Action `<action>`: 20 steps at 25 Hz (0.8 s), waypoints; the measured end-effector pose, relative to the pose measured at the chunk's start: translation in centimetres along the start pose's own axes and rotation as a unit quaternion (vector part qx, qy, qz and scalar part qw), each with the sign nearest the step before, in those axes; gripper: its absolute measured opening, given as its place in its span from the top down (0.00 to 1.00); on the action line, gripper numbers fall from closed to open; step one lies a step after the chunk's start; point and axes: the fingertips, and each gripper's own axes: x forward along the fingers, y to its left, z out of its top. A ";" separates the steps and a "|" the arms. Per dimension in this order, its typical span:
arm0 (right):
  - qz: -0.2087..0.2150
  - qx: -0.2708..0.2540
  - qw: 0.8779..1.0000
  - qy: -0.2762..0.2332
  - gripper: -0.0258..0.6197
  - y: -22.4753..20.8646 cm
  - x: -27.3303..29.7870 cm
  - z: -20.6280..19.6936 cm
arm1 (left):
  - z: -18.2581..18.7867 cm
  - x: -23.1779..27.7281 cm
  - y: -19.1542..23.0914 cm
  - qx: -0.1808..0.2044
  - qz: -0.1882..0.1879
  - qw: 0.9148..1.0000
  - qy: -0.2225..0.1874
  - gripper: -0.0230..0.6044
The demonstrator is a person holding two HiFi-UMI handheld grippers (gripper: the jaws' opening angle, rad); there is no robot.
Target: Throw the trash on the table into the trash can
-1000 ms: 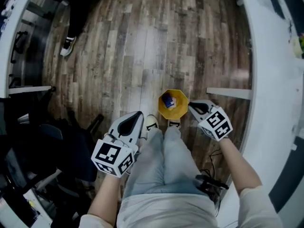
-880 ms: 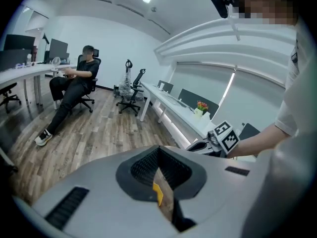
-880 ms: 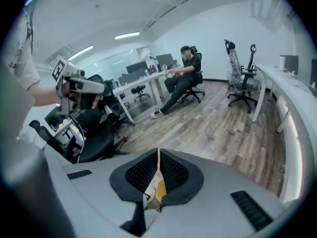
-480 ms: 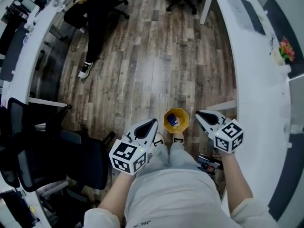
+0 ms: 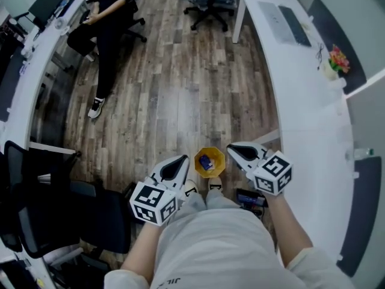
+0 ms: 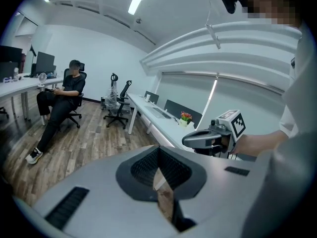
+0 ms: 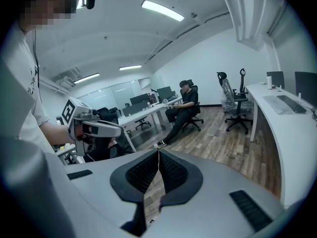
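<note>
Wooden floor [image 5: 180, 95] holds a yellow trash can [image 5: 216, 168]; left gripper [image 5: 183, 159] and right gripper [image 5: 229, 148] both closed, empty.

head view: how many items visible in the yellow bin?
1: a blue item lies near the middle of the yellow bin. More may be hidden under it.

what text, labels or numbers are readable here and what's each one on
"JIL", roughly, on the shirt front, cut off by the picture's edge
shirt print in the right gripper view: too small to read
left marker cube and right marker cube: square patterns only, no letters
</note>
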 end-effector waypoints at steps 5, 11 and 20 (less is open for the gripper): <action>-0.001 -0.008 1.000 -0.006 0.91 -0.3 -0.1 0.3 | 0.1 0.4 -0.3 0.005 -0.003 1.000 0.004 0.96; 0.001 -0.002 1.000 -0.013 0.91 -0.6 -0.4 0.3 | 0.4 0.8 -0.7 0.012 -0.005 1.000 0.006 0.96; -0.004 0.003 1.000 -0.019 0.91 -1.1 -1.1 0.3 | 0.5 1.1 -1.2 0.016 -0.006 1.000 0.010 0.96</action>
